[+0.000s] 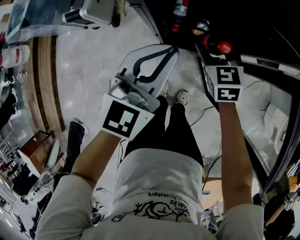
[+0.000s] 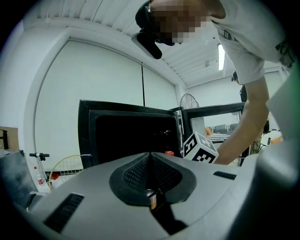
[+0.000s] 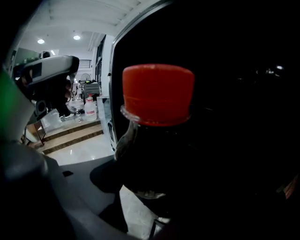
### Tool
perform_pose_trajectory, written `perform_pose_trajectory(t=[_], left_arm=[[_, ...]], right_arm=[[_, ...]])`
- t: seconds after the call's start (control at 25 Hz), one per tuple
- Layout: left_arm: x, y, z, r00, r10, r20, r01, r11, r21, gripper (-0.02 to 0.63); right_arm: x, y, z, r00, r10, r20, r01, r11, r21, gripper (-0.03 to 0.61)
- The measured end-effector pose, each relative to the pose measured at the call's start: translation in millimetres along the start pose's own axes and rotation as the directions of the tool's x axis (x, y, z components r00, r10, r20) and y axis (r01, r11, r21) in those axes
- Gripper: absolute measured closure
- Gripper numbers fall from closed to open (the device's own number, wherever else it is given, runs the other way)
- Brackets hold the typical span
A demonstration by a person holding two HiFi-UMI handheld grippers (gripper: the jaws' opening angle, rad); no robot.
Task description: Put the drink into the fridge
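The drink is a dark bottle with a red cap (image 1: 224, 47), gripped upright by my right gripper (image 1: 216, 49) at the mouth of the open black fridge (image 1: 267, 28). In the right gripper view the red cap (image 3: 158, 93) fills the middle, and the jaws of my right gripper (image 3: 154, 183) press on the dark body below it, with the dark fridge interior (image 3: 243, 93) behind. My left gripper (image 1: 171, 50) hangs shut and empty over the floor, left of the bottle. In the left gripper view, the left gripper (image 2: 150, 161) faces the open fridge (image 2: 131, 136) from a short way off.
More bottles (image 1: 180, 9) stand in the fridge at the top. Below me are the person's shoes (image 1: 182, 97) on a pale floor with cables (image 1: 206, 112). Wooden steps (image 1: 42, 79) run along the left, and a grey machine (image 1: 96, 11) sits at the top left.
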State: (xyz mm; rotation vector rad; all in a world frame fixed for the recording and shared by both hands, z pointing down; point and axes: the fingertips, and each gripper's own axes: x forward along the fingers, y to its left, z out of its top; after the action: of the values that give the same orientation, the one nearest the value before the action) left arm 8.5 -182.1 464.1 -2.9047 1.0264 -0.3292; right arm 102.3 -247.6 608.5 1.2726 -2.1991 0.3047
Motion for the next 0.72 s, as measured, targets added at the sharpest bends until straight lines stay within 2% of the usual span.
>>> perform_pose_trajectory(t=[0.72], left_arm=[[10.0,11.5,-3.7,1.000,0.007,-0.005,-0.007,1.000,-0.008,0.592]], right_arm=[[64.9,-45.6,-23.8,0.997,-0.026,-0.072,0.027,1.000,0.007,0.265]])
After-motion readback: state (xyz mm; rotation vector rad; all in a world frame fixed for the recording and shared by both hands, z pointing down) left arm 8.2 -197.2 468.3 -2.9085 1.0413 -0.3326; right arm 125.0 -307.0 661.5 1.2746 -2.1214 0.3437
